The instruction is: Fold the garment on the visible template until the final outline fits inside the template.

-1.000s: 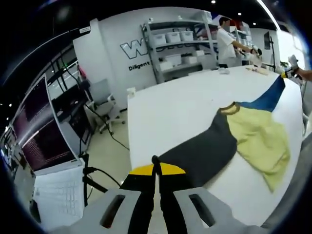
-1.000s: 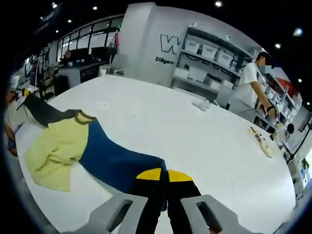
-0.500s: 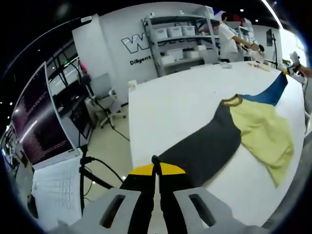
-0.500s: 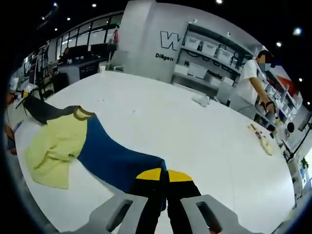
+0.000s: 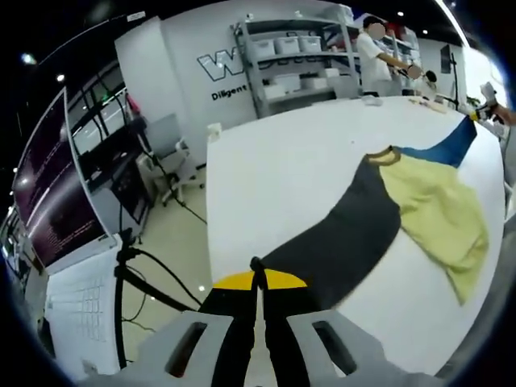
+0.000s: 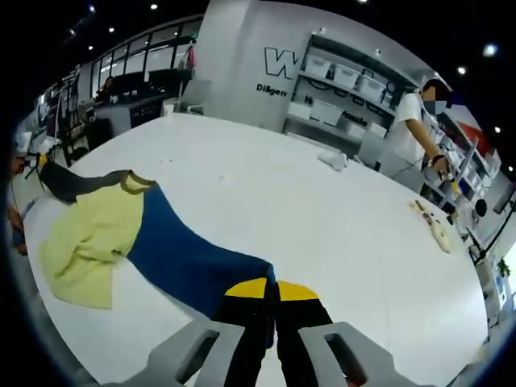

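Observation:
A garment lies stretched across the white table (image 5: 274, 177). It has a yellow body (image 5: 439, 218), a dark grey sleeve (image 5: 339, 242) and a blue sleeve (image 5: 443, 149). My left gripper (image 5: 258, 276) is shut on the end of the grey sleeve, near the table's edge. My right gripper (image 6: 272, 294) is shut on the end of the blue sleeve (image 6: 185, 258). In the right gripper view the yellow body (image 6: 89, 242) lies crumpled at the left, with the grey sleeve (image 6: 76, 184) running off to the left gripper (image 6: 28, 161). The right gripper (image 5: 488, 109) shows at the far right of the left gripper view.
A white cloth (image 6: 332, 161) and a small pale object (image 6: 435, 230) lie on the far side of the table (image 6: 322, 234). A person (image 6: 415, 129) stands by shelves with bins (image 5: 298, 68). An office chair (image 5: 173, 165) and a monitor (image 5: 56, 201) stand off the table's left edge.
Both grippers keep their hold on the sleeves. The views have shifted slightly; the garment lies a little straighter between the two grippers.

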`<state>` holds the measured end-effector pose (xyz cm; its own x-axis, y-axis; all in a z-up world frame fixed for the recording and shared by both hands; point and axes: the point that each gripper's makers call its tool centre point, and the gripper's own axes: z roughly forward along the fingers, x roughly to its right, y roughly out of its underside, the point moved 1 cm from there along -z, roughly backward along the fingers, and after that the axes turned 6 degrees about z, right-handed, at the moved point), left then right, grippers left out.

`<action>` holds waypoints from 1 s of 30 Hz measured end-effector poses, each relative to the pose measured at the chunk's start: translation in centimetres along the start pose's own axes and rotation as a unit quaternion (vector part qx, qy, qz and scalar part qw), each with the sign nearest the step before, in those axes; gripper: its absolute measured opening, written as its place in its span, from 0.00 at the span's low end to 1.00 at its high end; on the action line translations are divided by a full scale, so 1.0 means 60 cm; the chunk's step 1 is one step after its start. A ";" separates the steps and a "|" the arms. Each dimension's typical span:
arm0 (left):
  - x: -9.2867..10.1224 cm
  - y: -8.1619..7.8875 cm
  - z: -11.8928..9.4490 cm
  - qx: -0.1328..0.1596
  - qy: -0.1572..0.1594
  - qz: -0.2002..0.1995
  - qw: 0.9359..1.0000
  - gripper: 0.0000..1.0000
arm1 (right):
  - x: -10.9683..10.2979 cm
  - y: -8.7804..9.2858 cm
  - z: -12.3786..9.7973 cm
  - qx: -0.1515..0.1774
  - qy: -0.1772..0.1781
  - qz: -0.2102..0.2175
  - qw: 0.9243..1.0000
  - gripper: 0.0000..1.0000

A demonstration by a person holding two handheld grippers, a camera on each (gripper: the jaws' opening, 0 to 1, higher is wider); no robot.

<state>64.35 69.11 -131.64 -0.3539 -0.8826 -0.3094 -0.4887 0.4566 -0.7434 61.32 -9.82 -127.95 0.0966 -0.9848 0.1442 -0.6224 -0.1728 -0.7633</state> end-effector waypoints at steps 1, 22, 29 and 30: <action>0.000 0.003 0.004 -0.002 0.001 -0.001 1.000 0.00 | 0.000 0.001 0.000 -0.002 0.000 -0.001 1.000 0.00; 0.012 0.048 0.033 -0.023 0.008 -0.010 1.000 0.00 | 0.001 0.009 0.008 -0.017 0.007 -0.009 1.000 0.00; 0.002 0.062 0.045 -0.033 0.002 -0.005 0.999 0.00 | 0.001 0.013 0.011 -0.023 0.009 -0.012 1.000 0.00; -0.001 0.065 0.049 -0.035 0.001 0.000 0.999 0.00 | 0.001 0.014 0.011 -0.024 0.009 -0.013 1.000 0.00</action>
<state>64.80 70.62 -136.29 -0.3562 -0.8819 -0.3087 -0.5428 0.4642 -0.6999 61.31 -10.02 -129.00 0.0994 -0.9795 0.1753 -0.6569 -0.1969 -0.7278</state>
